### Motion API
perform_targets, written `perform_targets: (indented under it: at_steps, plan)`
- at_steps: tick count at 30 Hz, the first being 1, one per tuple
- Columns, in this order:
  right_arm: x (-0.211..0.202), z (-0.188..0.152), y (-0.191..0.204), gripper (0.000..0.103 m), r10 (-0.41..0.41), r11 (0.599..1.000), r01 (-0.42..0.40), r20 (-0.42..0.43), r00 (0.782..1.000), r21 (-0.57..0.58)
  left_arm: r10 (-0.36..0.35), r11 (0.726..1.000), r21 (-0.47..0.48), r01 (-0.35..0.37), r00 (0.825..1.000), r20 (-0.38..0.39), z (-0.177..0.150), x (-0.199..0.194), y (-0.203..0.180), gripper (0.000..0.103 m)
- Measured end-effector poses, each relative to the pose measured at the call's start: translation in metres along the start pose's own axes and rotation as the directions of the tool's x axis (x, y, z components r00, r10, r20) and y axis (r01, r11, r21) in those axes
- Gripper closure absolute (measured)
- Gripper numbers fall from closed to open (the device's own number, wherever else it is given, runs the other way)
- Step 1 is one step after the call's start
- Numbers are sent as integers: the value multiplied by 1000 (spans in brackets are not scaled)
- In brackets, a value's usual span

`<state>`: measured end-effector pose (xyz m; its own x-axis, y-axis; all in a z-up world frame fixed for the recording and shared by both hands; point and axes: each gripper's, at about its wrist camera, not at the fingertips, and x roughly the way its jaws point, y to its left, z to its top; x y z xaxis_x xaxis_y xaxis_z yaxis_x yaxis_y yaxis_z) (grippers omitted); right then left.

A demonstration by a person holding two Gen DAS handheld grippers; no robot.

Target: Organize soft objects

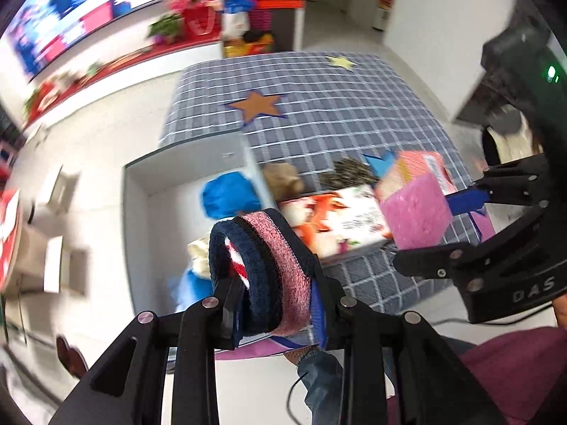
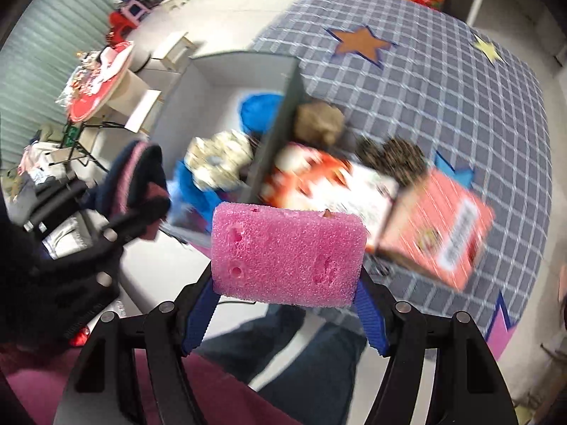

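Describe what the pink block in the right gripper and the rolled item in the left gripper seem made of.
Pink block: probably foam sponge, matte; open pores and dents show across its face.
Rolled item: apparently knitted fabric, perhaps a sock; fuzzy ribbed navy, pink and red-white bands, matte.

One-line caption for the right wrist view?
Right tongs grip a pink sponge above a grey bin beside the checked cloth.

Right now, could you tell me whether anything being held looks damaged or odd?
Yes: the pink sponge in the right gripper has gouged holes and pits across its face. The rolled knit piece in the left gripper looks intact.
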<state>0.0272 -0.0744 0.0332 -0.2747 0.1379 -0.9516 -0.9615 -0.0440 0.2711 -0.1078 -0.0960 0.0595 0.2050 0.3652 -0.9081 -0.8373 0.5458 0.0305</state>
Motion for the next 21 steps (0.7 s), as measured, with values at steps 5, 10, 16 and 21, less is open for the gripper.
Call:
perform_targets:
  at_steps: [5,10,16,21]
  plan:
    - [5,33,24,32,40,999,-40,0,999,-9,21,993,-116,-22,1000,-8,-5,-2,29,70]
    - [11,48,40,32,68,998,-68,0,998,-7,37,983,-177,-39,999,-13,-11,-1,45,70]
    - [27,39,51,32,40,998,-43,-57,998,-51,36,979,-200,-43,999,-36,-15,5,47,71]
    - [29,38,49,32,36,999,-39,-65,997,-38,19,980,-198,-29,999,-47,-15,12,46,70]
